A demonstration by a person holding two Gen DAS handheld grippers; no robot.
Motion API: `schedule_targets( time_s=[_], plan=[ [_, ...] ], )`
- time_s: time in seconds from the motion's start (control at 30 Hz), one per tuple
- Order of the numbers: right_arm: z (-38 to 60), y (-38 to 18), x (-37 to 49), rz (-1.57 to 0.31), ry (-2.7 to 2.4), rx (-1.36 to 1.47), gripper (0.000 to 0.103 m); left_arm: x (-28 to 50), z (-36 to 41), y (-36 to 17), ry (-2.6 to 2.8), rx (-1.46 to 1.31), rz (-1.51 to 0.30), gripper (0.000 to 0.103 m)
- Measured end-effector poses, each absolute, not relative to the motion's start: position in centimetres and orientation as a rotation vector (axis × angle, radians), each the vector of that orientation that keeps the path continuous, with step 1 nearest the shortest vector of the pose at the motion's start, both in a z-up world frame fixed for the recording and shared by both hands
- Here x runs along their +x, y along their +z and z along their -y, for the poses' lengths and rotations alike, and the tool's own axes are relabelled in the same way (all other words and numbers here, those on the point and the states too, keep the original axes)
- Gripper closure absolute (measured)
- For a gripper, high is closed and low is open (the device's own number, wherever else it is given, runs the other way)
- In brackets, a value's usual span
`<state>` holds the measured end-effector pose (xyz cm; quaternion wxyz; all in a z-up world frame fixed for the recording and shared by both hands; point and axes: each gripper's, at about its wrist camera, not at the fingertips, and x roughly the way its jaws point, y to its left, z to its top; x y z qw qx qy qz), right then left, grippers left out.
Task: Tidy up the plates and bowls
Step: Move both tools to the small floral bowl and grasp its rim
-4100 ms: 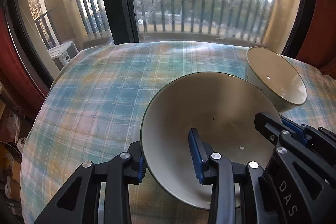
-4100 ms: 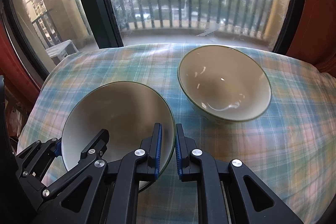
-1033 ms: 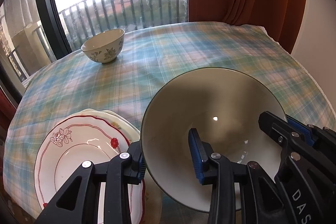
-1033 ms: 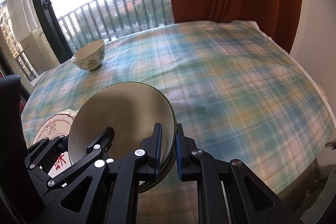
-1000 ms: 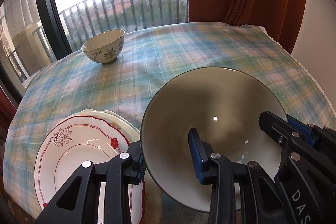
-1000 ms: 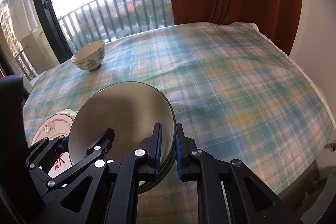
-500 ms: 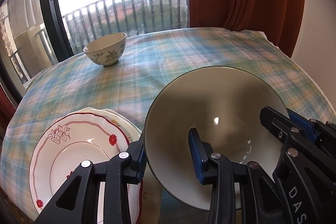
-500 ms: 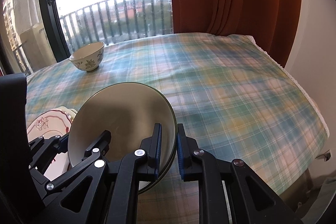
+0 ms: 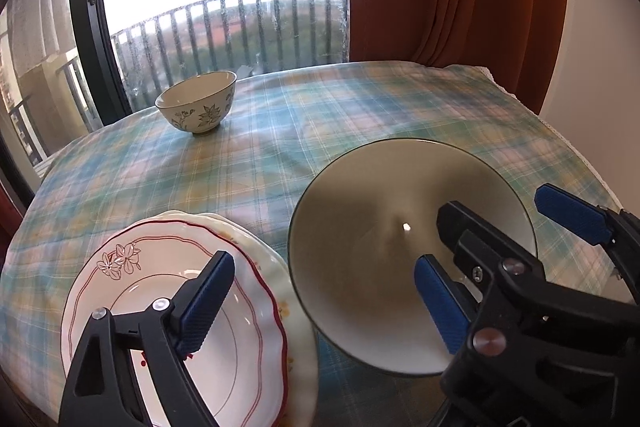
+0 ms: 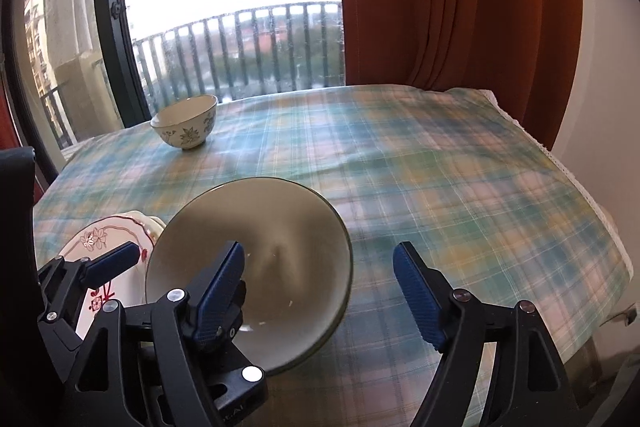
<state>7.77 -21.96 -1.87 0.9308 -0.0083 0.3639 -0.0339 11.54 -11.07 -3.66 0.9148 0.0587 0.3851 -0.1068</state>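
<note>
Green-rimmed bowl (image 9: 400, 211) on desk (image 9: 280, 155), touching plate stack (image 9: 168, 307) at left; both hand-held grippers, left (image 9: 320, 291) and right (image 10: 320, 287), opening, jaws straddling rim, gripping nothing; risk: withdrawal snags rim, knocking bowl into plates.

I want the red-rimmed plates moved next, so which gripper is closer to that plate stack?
Left. The left gripper has one finger over the plate stack; the right gripper straddles the far rim of the green-rimmed bowl.
</note>
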Motion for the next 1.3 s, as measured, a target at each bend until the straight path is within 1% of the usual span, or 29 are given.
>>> schedule_targets(
  time_s=[0.33,0.67,0.8,1.03,1.3],
  plan=[
    [19.8,-1.3,9.2,-0.747,-0.027,-0.03,0.022,12.2,8.9,-2.6,-0.206,0.12,-0.767,0.009],
    [16.4,-0.6,11.5,-0.762,-0.029,-0.041,0.021,13.7,5.1,-0.9,-0.179,0.102,-0.744,0.009],
    [15.1,0.0,12.7,-0.772,-0.028,-0.031,0.017,14.8,3.4,0.0,-0.169,0.084,-0.744,0.009],
    [12.5,2.0,15.4,-0.753,0.014,-0.05,0.017,17.3,1.0,2.1,-0.123,0.054,-0.724,0.009],
    [10.4,4.5,18.7,-0.701,0.082,-0.05,0.017,20.4,-1.0,4.8,-0.058,0.053,-0.658,0.009]
  ],
)
